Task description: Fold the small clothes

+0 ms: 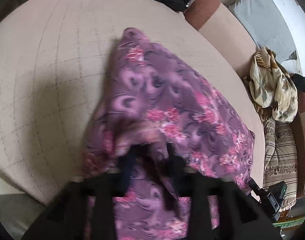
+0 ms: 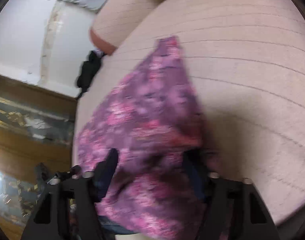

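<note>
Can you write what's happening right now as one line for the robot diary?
stage: folding | item: purple floral cloth on beige sofa | left gripper: cloth between fingers | right gripper: cloth between fingers

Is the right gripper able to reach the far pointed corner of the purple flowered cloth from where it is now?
Probably yes: the purple flowered cloth lies between the fingers of the right gripper, and only bare beige quilted cushion surrounds its far corner; nothing blocks the way.

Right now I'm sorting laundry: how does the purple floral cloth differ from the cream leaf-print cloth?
The purple floral cloth is pink-flowered and spread across the beige cushion; the cream leaf-print cloth is brown-leaved and bunched at the sofa's edge. The purple one lies between gripper fingers; the cream one lies untouched. Both are thin, patterned fabric.
</note>
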